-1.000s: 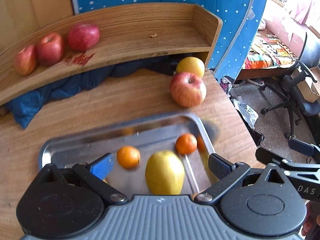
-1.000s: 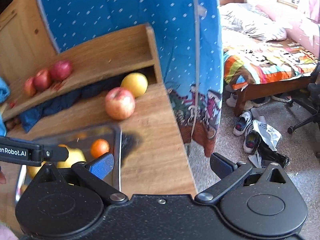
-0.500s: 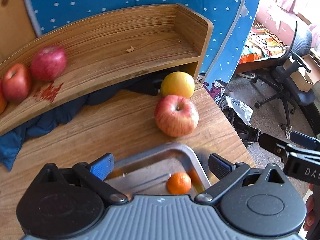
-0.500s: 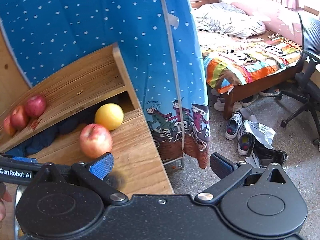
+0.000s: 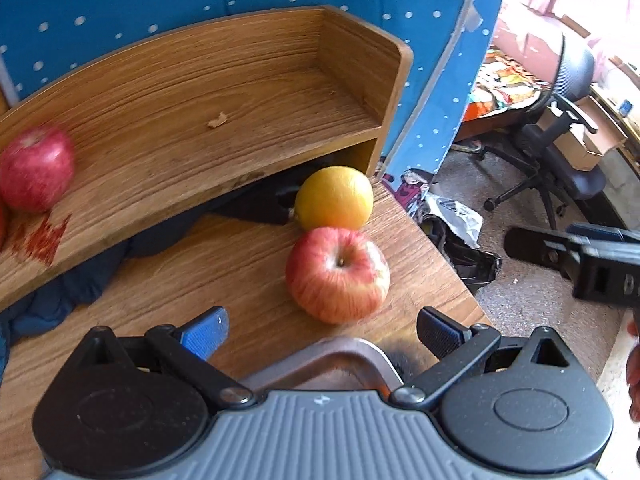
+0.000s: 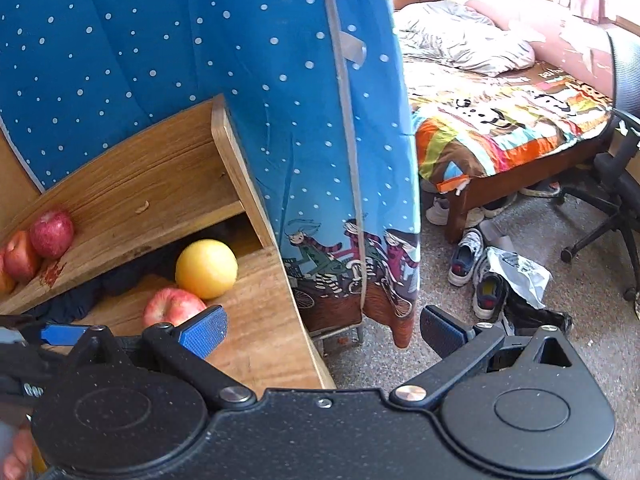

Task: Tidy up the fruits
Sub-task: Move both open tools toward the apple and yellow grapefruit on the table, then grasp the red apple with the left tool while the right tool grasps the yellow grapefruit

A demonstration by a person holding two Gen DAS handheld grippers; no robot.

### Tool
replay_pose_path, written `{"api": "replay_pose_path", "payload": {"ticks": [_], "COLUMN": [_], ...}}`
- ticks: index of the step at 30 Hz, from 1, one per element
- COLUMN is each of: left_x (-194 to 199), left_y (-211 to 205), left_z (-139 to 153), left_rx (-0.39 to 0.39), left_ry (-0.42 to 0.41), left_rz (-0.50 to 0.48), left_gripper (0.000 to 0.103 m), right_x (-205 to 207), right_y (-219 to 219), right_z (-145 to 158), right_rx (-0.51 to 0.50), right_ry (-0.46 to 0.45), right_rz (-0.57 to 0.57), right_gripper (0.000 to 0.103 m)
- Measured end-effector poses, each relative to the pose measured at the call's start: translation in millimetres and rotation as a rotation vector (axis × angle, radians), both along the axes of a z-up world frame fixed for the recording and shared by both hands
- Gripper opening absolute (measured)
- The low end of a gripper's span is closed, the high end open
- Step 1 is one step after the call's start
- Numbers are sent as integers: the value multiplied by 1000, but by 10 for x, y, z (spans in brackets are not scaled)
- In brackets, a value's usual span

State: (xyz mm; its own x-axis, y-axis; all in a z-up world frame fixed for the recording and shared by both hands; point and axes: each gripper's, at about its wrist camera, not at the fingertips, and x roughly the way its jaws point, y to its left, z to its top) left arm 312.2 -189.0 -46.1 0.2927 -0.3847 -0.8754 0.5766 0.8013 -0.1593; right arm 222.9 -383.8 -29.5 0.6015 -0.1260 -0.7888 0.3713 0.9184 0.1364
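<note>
apple: on desk nr right edge, touching yellow fruit behind it
L gripper: fingers spread, empty, just short of apple
R gripper: spread, empty, off desk edge
shelf: red apple at left

Desk: wood w/ visible grain, satin finish, smooth. Curved shelf on it: same grained wood, rounded edges, a dull red smear near its left end. Tray at desk's front edge: brushed metal, shiny rim. Apple by desk's right edge: glossy skin, streaked red/yellow w/ a highlight. Orange behind it: matt, finely pitted peel. Apple on shelf: smooth, slight sheen. Cloth under shelf: dark blue fabric, soft, crumpled. Curtain: blue dotted fabric, matt. Left gripper: matt black plastic, ribbed grey housing, textured pads. Right gripper: speckled matt black plastic. Floor: rough, speckled.
</note>
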Motion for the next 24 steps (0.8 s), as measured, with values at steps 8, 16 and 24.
{"api": "replay_pose_path", "payload": {"ticks": [8, 16, 24], "left_x": [76, 233, 317], "left_y": [-88, -97, -58], "left_z": [-116, -228, -334], "left_rx": [-25, -28, -53], "left_ry": [1, 28, 63], "left_rz": [-68, -52, -43], "left_gripper": [102, 102, 102], "right_x": [543, 1062, 1346], "right_y": [30, 82, 197], "right_z": [-80, -296, -407], "right_rx": [100, 210, 248], "right_ry": [34, 89, 101], "right_rz": [132, 197, 233], "right_gripper": [102, 102, 101]}}
